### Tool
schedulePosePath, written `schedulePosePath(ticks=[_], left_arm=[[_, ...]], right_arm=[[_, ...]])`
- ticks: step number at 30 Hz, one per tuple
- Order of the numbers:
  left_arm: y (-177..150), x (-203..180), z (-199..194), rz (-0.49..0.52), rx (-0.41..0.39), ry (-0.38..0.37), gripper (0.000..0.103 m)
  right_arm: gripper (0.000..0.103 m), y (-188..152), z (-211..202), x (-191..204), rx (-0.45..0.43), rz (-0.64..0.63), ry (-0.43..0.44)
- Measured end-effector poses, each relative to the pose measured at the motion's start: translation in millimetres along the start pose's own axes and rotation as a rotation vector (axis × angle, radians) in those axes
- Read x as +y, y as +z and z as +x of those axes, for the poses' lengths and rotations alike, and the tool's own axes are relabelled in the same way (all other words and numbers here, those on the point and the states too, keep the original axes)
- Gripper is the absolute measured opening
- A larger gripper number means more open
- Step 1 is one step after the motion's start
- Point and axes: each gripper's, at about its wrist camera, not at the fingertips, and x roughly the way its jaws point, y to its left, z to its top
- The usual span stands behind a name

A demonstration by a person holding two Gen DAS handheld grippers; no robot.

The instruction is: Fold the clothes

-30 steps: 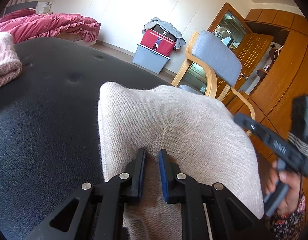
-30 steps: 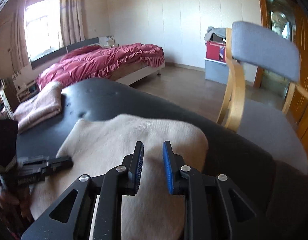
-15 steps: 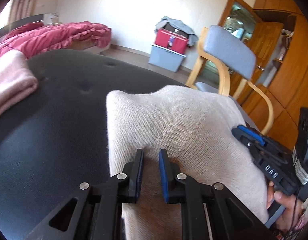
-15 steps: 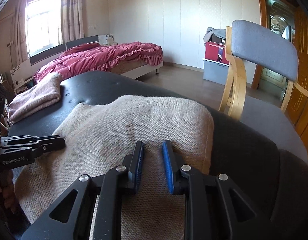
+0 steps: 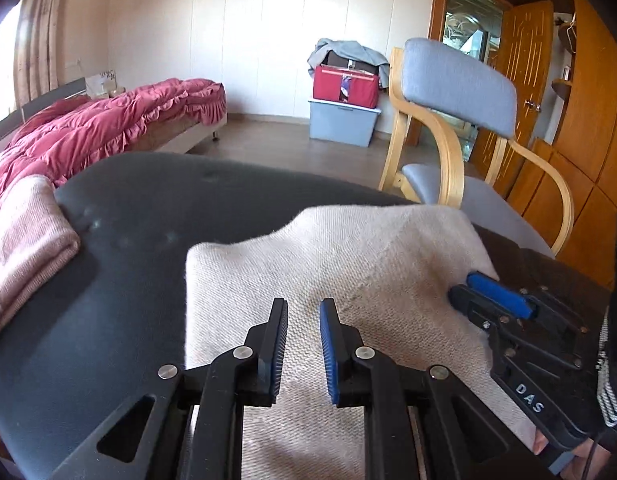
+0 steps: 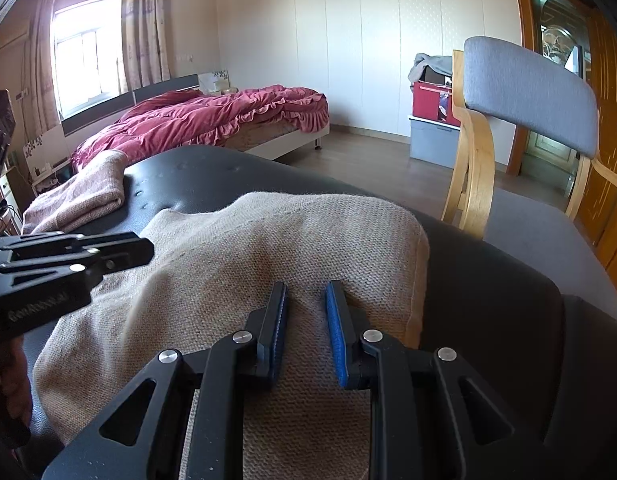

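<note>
A beige knit garment [image 5: 368, 248] [image 6: 288, 232] lies folded on a black padded surface [image 5: 128, 220]. My left gripper [image 5: 302, 304] sits at its near left part, and knit cloth fills the narrow gap between the pads. In the right wrist view the left gripper [image 6: 148, 250] reaches in from the left over the cloth's edge. My right gripper [image 6: 306, 288] holds the near right part, where a ridge of cloth rises between its blue pads. The right gripper [image 5: 464, 284] also shows in the left wrist view, low on the cloth.
A folded pink knit [image 5: 24, 248] [image 6: 88, 192] rests on the surface's far left. A wooden armchair [image 5: 456, 84] with grey cushions stands close on the right. Beyond are a bed [image 5: 108, 128] with a red quilt and a red bag [image 5: 344, 88] on a grey box.
The left gripper's view has swung up and turned. The beige cloth, tented high before, has sunk and spread flatter. The right gripper now shows nearer and lower in the left view.
</note>
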Motion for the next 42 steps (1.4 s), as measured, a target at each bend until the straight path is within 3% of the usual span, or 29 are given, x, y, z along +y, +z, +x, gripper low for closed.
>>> schedulePosePath(ticks=[10,16,20,28,32,34,38,40,42], left_arm=[[-16,17,25,0.014,0.016,0.057,0.019],[-27,36,22,-0.030,0.010,0.009,0.021],[-32,41,17,-0.042,0.004,-0.003,0.021],[-33,46,17,-0.069,0.006,-0.022,0.021],[-28,45,15,-0.064,0.038,-0.013,0.021],[-22,39,7,-0.055,0.064,0.017,0.018],[-2,7,-17,-0.025,0.013,-0.101,0.018],[3,-18,-10,0.053,0.034,-0.148,0.019],[-1,-32,11,0.117,0.088,-0.122,0.019]], right_arm=[[0.021,1,0,-2,0.000,0.008,0.010],[0.022,1,-9,-5,-0.027,0.028,0.032],[0.022,0,-35,-3,-0.046,0.047,0.107],[0.022,-25,-28,32,0.048,-0.098,0.072],[0.022,-27,-19,32,0.080,-0.098,0.074],[0.022,-27,-22,25,0.068,-0.060,0.102],[0.022,-27,-25,34,0.058,-0.098,0.060],[0.022,-29,-27,40,0.053,-0.122,0.035],[0.022,-29,-29,38,0.049,-0.113,0.043]])
